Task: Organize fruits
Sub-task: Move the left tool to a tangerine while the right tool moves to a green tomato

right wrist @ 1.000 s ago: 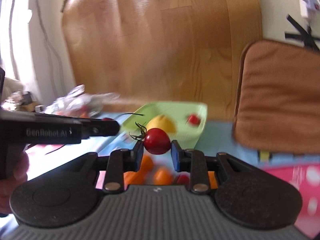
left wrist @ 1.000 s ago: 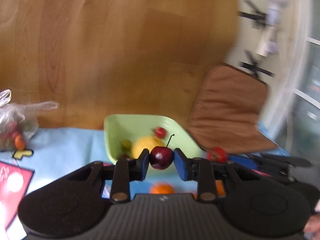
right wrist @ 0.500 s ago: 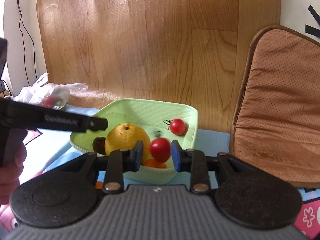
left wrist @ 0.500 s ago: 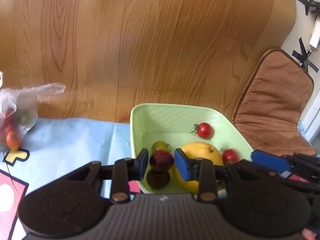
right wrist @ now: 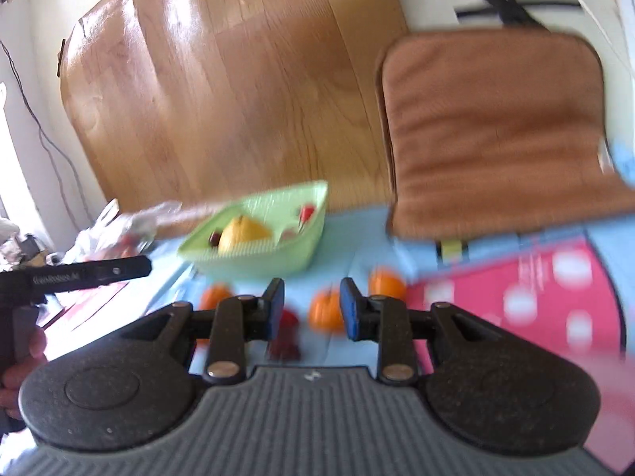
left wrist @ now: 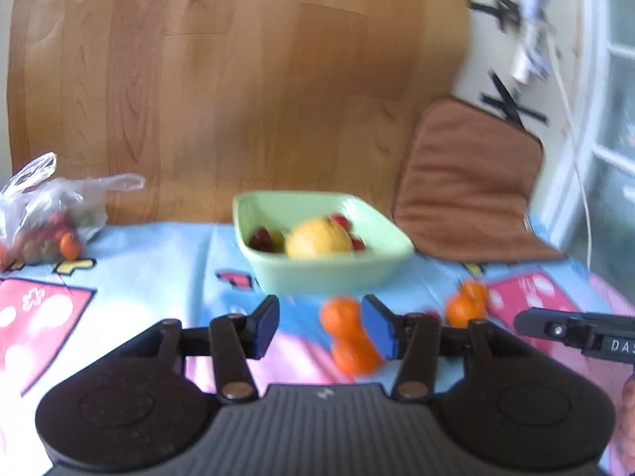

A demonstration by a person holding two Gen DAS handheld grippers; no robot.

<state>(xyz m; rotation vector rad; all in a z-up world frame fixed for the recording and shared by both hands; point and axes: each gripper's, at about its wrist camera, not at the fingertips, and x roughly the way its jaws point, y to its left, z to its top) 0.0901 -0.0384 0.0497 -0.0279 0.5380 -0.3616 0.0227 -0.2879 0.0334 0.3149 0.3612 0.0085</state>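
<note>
Both grippers are empty, and the loose fruits lie on our side of the green bowl (left wrist: 329, 273).

The left gripper (left wrist: 319, 325) is opening its jaws with nothing clamped; a blurred orange fruit (left wrist: 351, 337) lies on the cloth in front of the bowl, beyond its right-hand pad. The right gripper (right wrist: 311, 309) has its jaws a little apart and also empty; a dark red fruit (right wrist: 285, 335) and a second orange fruit (right wrist: 326, 311) lie in front of the bowl, straight ahead. We judge each hand has a fruit near, and round fruits need no turning.
</note>
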